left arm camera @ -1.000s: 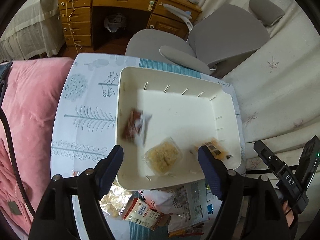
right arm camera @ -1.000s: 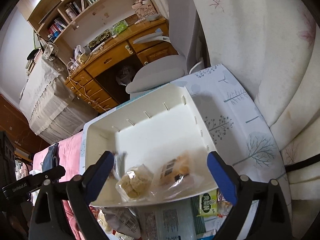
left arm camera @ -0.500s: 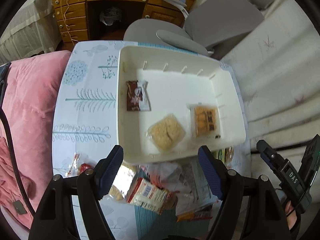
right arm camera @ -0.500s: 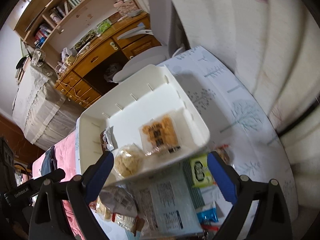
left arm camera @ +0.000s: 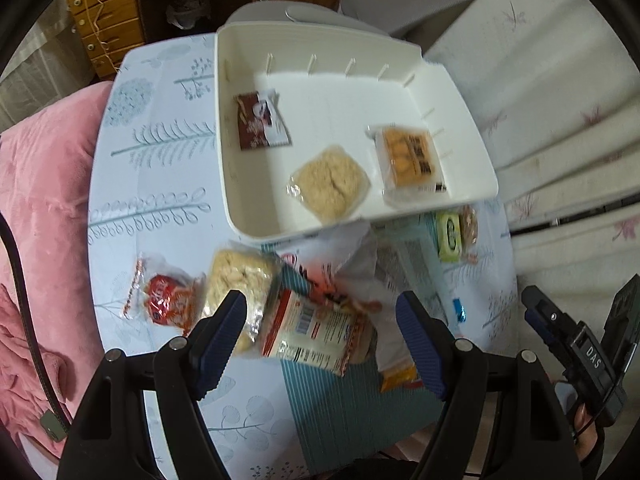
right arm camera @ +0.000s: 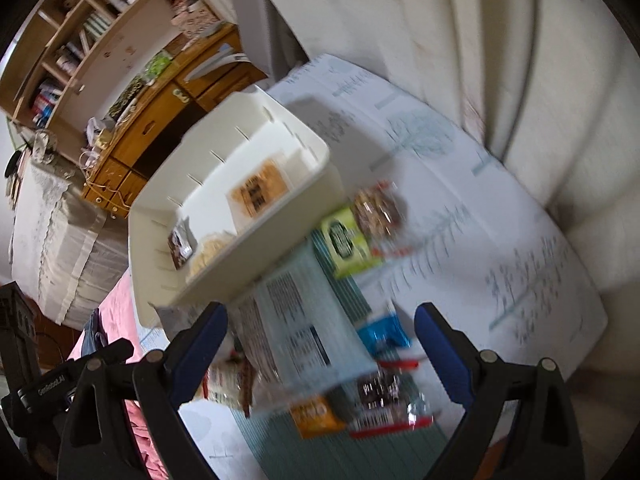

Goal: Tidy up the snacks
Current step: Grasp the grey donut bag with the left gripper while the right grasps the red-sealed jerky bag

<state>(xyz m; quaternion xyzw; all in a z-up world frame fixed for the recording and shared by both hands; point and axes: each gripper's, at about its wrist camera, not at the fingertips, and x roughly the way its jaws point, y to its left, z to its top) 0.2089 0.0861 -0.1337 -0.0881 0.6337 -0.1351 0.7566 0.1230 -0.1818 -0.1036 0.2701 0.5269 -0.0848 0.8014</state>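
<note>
A white bin [left arm camera: 236,184] [right arm camera: 256,276] on the table holds three wrapped snacks: a brown packet [left arm camera: 260,124], a pale crumbly cake [left arm camera: 330,184] and an orange biscuit pack [left arm camera: 412,160]. Loose snacks lie in front of it: a red-wrapped one [left arm camera: 168,300], a pale cake pack [left arm camera: 240,280], a red-and-white pack [left arm camera: 316,332], a green pack [left arm camera: 450,236] [right arm camera: 348,240]. My left gripper [left arm camera: 322,320] hangs open above the red-and-white pack. My right gripper [right arm camera: 320,332] is open over a large flat packet [right arm camera: 292,316]; that view is blurred.
A pink blanket [left arm camera: 40,208] borders the table on the left. A grey chair [left arm camera: 304,16] and wooden desk [left arm camera: 116,20] stand behind the bin. Cream bedding [left arm camera: 560,100] lies to the right. More small packs, blue [right arm camera: 384,332] and orange [right arm camera: 316,420], sit near the front.
Both grippers drew back from over the bin toward the loose snack pile at the table's front, so more of the pile shows. Both stayed open. The brown packet settled flat in the bin.
</note>
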